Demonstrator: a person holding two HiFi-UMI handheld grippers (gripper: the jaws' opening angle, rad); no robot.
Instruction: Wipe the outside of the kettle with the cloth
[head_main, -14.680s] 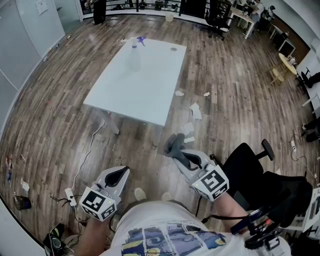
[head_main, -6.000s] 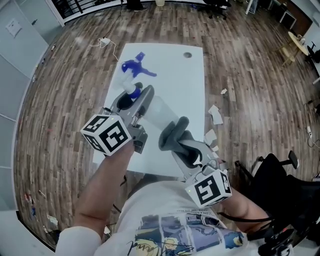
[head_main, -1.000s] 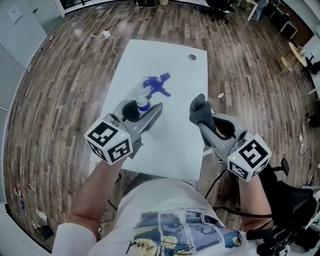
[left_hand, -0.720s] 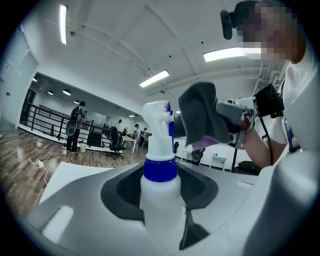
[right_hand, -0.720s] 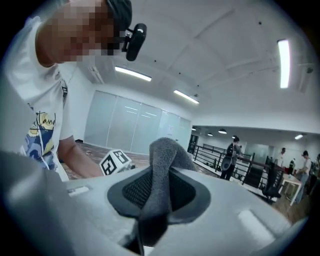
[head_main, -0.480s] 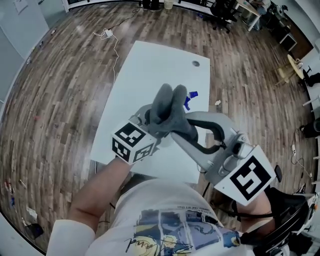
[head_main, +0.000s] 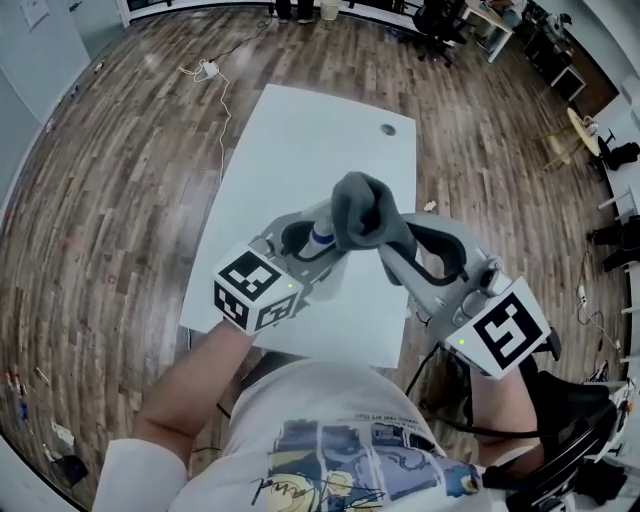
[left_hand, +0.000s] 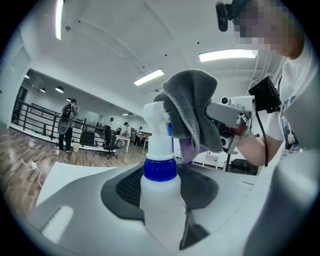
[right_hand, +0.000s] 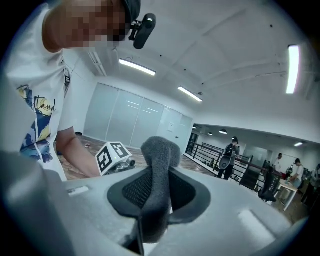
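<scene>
Over the bench (head_main: 300, 140), the left gripper (head_main: 312, 232) clamps a spray bottle (left_hand: 161, 205). The right gripper (right_hand: 159, 192) pinches the grey cloth (head_main: 362, 208) over its nozzle.

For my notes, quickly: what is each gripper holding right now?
Left gripper: shut on bottle.
Right gripper: shut on cloth.

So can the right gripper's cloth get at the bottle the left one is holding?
Probably yes. The right gripper holds the cloth right by the top of the spray bottle, with nothing between them. The left gripper does cover the bottle's lower sides, though.
</scene>
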